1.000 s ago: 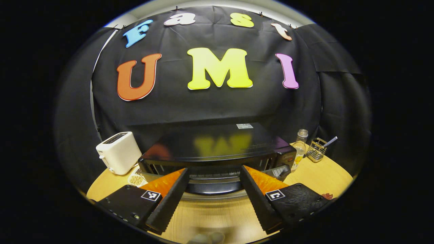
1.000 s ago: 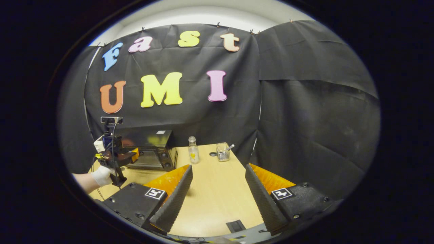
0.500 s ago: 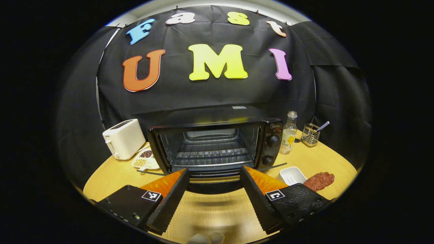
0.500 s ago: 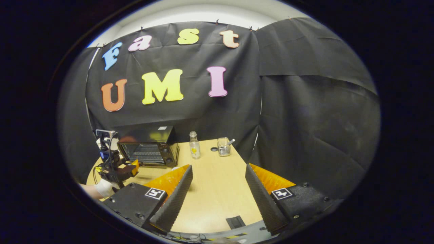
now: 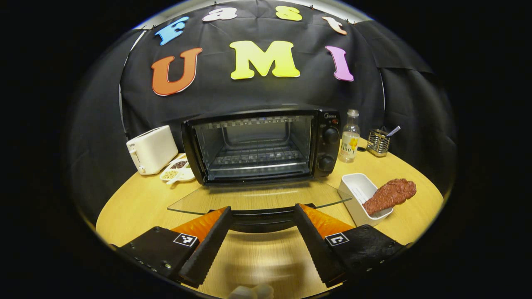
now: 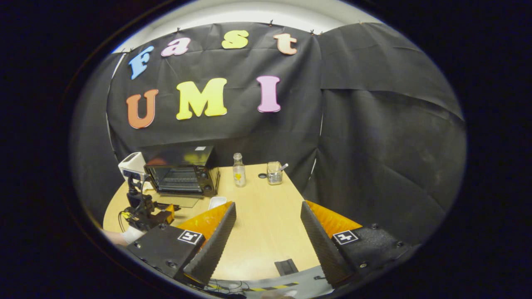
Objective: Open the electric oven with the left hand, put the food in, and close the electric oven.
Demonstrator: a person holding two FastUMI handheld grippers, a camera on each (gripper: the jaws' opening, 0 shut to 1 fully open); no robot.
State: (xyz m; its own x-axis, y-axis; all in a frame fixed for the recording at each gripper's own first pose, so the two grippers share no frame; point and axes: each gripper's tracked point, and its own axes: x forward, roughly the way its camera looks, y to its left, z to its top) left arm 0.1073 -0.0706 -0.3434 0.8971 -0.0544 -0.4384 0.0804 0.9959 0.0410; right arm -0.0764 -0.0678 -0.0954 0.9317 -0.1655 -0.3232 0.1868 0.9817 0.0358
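- The black boxy metal electric oven [image 5: 259, 143] stands at the back of the round pale wooden counter [image 5: 141, 205], its mouth facing the left gripper [image 5: 261, 238]; a wire rack lies across the inside and two round knobs sit one above the other on its right panel.
- Its clear glass door [image 5: 257, 198] lies folded down flat — long axis running side to side — with the dark handle edge between the left gripper's spread fingers, which press on nothing.
- The food, a reddish-brown, lumpy drumstick-shaped piece of meat [image 5: 390, 195], rests tilted across the rim of a white rectangular plastic tray [image 5: 356, 192] right of the door, thick end pointing up and away.
- A white boxy toaster [image 5: 151, 148] and a small white dish of grains [image 5: 176, 173] stand left of the oven; a clear bottle [image 5: 349, 141] and a wire-mesh holder [image 5: 377, 142] to its right.
- The right gripper [image 6: 268, 245] hangs over bare counter, fingers wide apart — holding nothing.
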